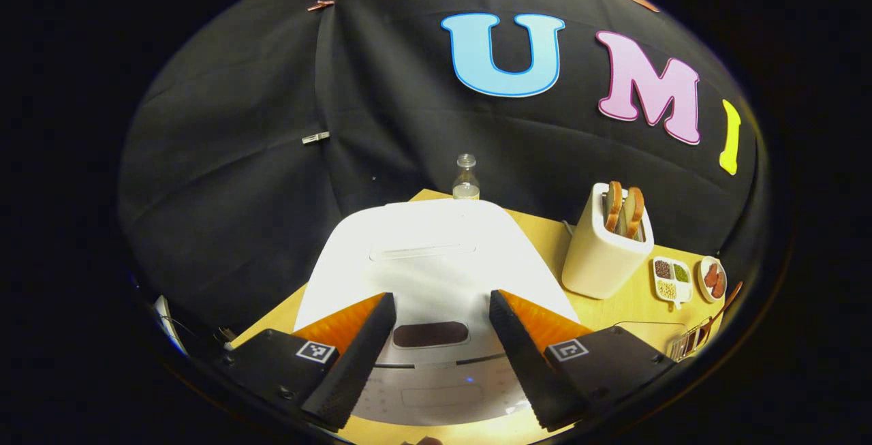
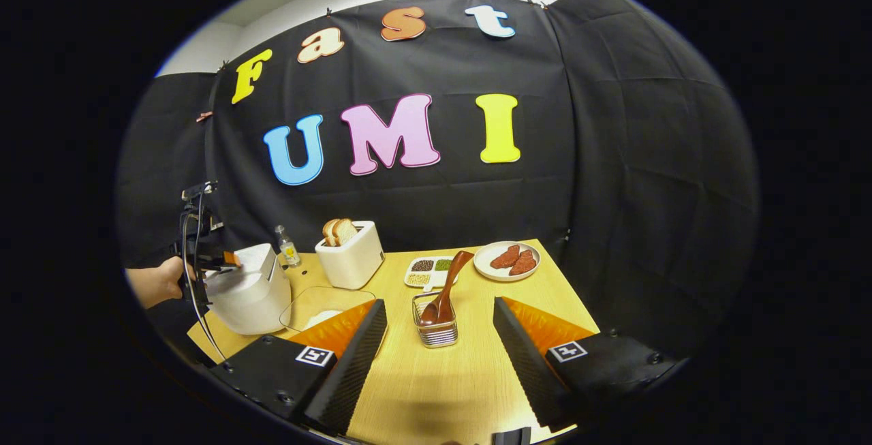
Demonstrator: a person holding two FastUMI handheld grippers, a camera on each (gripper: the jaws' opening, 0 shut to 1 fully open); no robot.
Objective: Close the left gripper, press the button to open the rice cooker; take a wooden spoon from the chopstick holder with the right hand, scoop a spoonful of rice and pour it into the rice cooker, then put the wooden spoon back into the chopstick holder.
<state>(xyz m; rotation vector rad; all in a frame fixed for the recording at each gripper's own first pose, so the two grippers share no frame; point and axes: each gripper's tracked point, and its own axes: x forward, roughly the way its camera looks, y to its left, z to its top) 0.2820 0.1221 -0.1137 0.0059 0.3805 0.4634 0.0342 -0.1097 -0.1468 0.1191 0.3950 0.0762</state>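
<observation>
The white rice cooker (image 1: 422,254) sits just under my left gripper (image 1: 442,297), its lid down. The left fingers stand open on either side of the dark oval panel (image 1: 430,334) on the cooker's front. In the right gripper view a hand holds that gripper (image 2: 228,261) over the rice cooker (image 2: 248,292) at the table's left end. My right gripper (image 2: 439,307) is open and holds nothing, a short way in front of the wire chopstick holder (image 2: 436,332). A wooden spoon (image 2: 449,281) leans in the holder, bowl down. A clear dish with rice (image 2: 323,309) lies between cooker and holder.
A cream toaster (image 2: 351,254) with two bread slices stands at the back, with a small bottle (image 2: 287,246) to its left. A divided tray of grains (image 2: 429,271) and a plate of sausages (image 2: 507,261) lie behind the holder. The wooden table (image 2: 449,390) ends near the right fingers.
</observation>
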